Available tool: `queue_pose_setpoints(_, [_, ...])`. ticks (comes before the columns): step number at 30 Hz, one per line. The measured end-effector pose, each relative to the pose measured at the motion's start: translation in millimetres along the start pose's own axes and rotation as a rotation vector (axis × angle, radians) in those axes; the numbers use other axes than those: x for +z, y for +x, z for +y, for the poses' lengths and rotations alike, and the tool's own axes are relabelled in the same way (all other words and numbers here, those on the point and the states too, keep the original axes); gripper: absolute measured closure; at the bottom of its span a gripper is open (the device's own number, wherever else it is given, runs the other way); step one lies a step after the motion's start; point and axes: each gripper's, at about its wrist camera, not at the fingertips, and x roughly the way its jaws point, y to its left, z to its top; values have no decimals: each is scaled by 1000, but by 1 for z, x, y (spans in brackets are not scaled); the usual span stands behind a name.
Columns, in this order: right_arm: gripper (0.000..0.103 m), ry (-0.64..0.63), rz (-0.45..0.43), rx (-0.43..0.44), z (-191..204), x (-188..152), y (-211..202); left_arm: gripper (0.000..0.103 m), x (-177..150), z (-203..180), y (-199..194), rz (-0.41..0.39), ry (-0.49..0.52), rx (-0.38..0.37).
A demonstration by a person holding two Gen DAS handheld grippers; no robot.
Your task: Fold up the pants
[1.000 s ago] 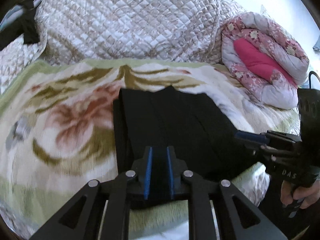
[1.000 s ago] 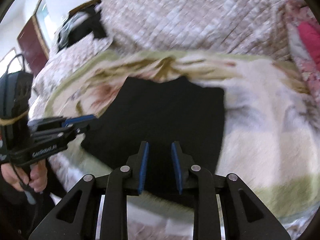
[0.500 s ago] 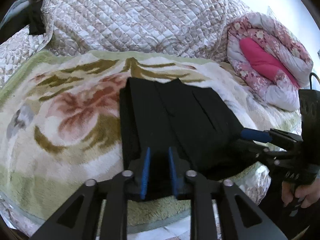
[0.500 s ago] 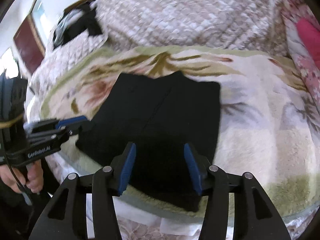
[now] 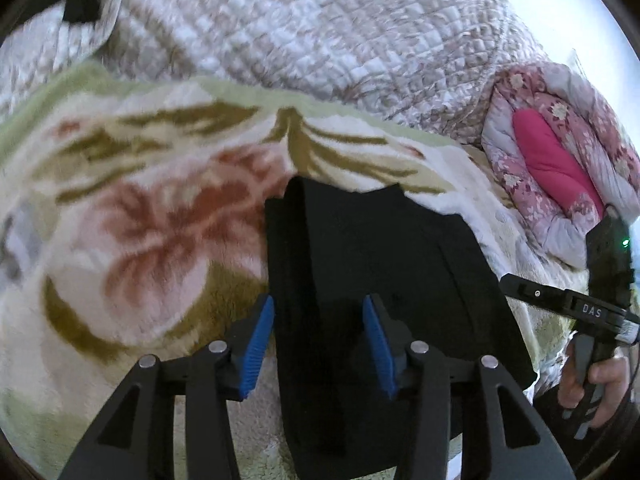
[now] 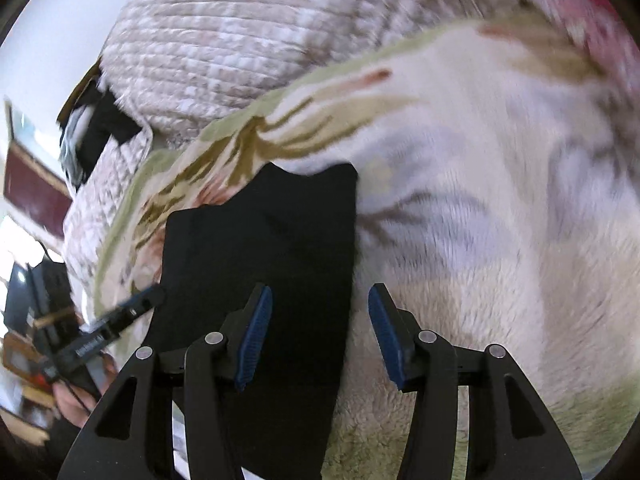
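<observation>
While both claws gape, left claw (image 5: 318,340), right claw (image 6: 320,334), one folded black pants (image 5: 380,264), one floral blanket (image 5: 140,220)

Folded black pants (image 5: 372,276) lie on the floral fleece blanket (image 5: 132,216) at the bed's near edge — quilted beige bedspread (image 5: 304,28) behind, rolled pink floral quilt (image 5: 560,160) at the right.

Soft, even daylight fills both views, brightest at the pale wall behind. Motion blur smears the floral plush blanket (image 6: 500,184) and the quilted beige bedspread (image 5: 320,28). Fisheye curvature bends the edges into dark corners. The folded black pants (image 5: 360,264) lose all detail.
</observation>
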Motion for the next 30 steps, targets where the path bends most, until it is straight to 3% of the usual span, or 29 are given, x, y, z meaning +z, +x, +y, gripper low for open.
queue_pose_setpoints(6, [52, 38, 21, 115, 1, -11, 3, 48, -12, 9, 4, 17, -83, -75])
queue_pose_setpoints(9, [51, -18, 20, 98, 12, -18, 4, 45, -21, 4, 1, 8, -72, -85])
queue_pose_setpoints(14, [52, 3, 19, 118, 7, -10, 13, 38, -16, 3, 9, 9, -71, -96])
queue_pose_setpoints(18, [63, -26, 17, 87, 11, 0, 24, 36, -6, 4, 21, -4, -76, -110])
queue_pose_setpoints(22, [80, -4, -1, 117, 9, -8, 15, 50, -11, 2, 15, -11, -83, -110])
queue_pose_setpoints(30, [86, -51, -12, 75, 15, -5, 20, 66, -9, -6, 10, -29, -47, -82])
